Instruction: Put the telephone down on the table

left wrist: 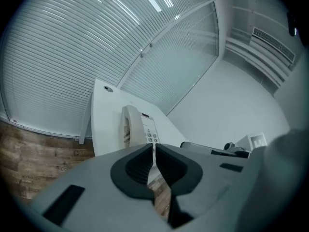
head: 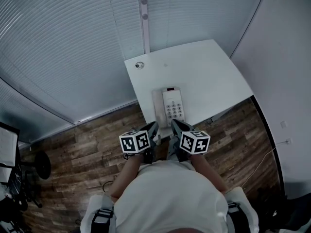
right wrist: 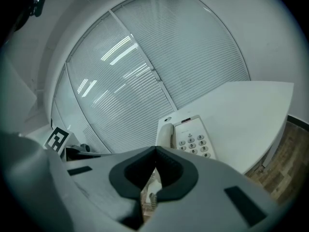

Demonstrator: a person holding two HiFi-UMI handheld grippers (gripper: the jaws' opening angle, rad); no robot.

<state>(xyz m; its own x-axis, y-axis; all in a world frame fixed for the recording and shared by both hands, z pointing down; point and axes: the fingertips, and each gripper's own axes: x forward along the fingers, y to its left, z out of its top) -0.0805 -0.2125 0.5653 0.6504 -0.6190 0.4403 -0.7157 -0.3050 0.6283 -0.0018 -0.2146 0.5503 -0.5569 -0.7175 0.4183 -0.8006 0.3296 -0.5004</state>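
A white desk telephone [head: 169, 106] lies flat near the front edge of the white table [head: 204, 67], its handset resting in the cradle on the left side. The left gripper view shows the telephone [left wrist: 137, 128] just beyond the jaws, and the right gripper view shows the telephone [right wrist: 186, 137] ahead too. Both grippers hover side by side just in front of the table's near edge, short of the phone. My left gripper [head: 153, 128] is shut with nothing between its pads. My right gripper [head: 176, 126] is shut and empty as well.
A round cable grommet [head: 140, 65] sits at the table's far left corner. Window blinds [head: 73, 42] run behind the table, and a white wall [head: 286, 57] stands to the right. Wood flooring [head: 87, 149] lies below, with a chair base [head: 39, 165] at the left.
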